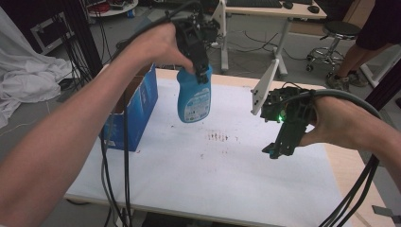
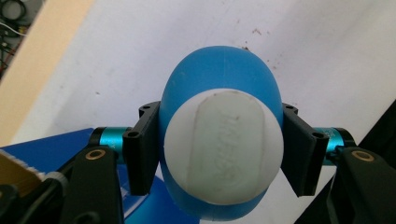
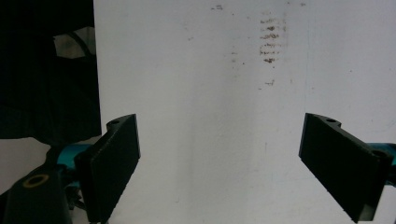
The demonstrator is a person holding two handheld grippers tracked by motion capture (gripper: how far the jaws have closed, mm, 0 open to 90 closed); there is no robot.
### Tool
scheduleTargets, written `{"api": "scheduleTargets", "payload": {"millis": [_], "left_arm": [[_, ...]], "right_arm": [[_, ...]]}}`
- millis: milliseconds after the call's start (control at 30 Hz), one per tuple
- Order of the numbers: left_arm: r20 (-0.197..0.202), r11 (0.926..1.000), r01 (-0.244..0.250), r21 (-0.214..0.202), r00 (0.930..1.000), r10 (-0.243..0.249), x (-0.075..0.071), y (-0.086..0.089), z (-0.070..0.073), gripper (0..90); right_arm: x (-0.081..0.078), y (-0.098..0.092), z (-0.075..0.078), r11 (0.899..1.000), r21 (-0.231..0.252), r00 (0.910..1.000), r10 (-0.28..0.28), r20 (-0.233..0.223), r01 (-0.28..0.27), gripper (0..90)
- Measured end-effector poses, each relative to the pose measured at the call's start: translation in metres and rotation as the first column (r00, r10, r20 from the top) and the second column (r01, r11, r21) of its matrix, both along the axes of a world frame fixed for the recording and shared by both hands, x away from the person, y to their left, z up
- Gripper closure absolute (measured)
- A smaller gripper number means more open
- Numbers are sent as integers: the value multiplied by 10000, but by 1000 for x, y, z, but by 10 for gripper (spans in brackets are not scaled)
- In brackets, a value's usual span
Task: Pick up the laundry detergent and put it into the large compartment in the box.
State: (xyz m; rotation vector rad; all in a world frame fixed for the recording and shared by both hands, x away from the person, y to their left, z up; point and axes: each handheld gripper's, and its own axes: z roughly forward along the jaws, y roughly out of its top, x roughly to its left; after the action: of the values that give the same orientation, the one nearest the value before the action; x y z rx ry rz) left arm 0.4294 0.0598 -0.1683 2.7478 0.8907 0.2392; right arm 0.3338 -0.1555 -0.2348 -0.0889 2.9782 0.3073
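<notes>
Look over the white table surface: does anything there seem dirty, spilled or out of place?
Yes: a patch of brown smears marks the white table near its middle, below the blue bottle held up by the left gripper. Fainter specks lie nearby.

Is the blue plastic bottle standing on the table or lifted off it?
Lifted: the blue plastic bottle hangs upright above the white table, left gripper clamped at its neck.

blue bottle (image 1: 194,97) label print, cap (image 2: 224,145) embossing, both unreadable
</notes>
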Motion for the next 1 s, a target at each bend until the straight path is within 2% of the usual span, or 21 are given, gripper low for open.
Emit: {"api": "scheduleTargets", "payload": {"millis": [133,200,300,433,633,667,700,867,1000], "left_arm": [[219,10000,34,0,9998,-34,1,1,32,382],[150,10000,49,-63,9999,-48,3,3,46,382],[109,9993,22,-370,9999,-18,4,9,64,382],[199,9975,-143,-694,9997,157,3,21,81,382],[267,9928,-675,-986,9972,705,0,53,94,383],[267,9928,-675,-986,9972,705,0,53,94,383],[241,9914,-905,-943,9954,931,-1,65,94,383],[384,9873,-1514,-489,9874,1534,-5,96,95,382],[500,9790,-2024,-225,9778,2033,-8,122,98,382]], "right_arm": [[-1,-1,1,10000,27,10000,-57,-3,57,116],[-1,-1,1,10000,6,10000,-53,33,53,116],[-1,-2,1,10000,-53,10000,-48,37,48,116],[-1,-4,1,10000,-28,10000,-41,31,41,116],[-1,-5,1,10000,-47,10000,-55,38,55,116],[-1,-5,1,10000,-47,10000,-55,38,55,116],[-1,-4,1,10000,-29,10000,-34,21,34,117],[-1,-1,0,10000,-80,10000,-11,53,11,116],[1,1,-1,9999,-69,9999,107,39,-107,117]]}}
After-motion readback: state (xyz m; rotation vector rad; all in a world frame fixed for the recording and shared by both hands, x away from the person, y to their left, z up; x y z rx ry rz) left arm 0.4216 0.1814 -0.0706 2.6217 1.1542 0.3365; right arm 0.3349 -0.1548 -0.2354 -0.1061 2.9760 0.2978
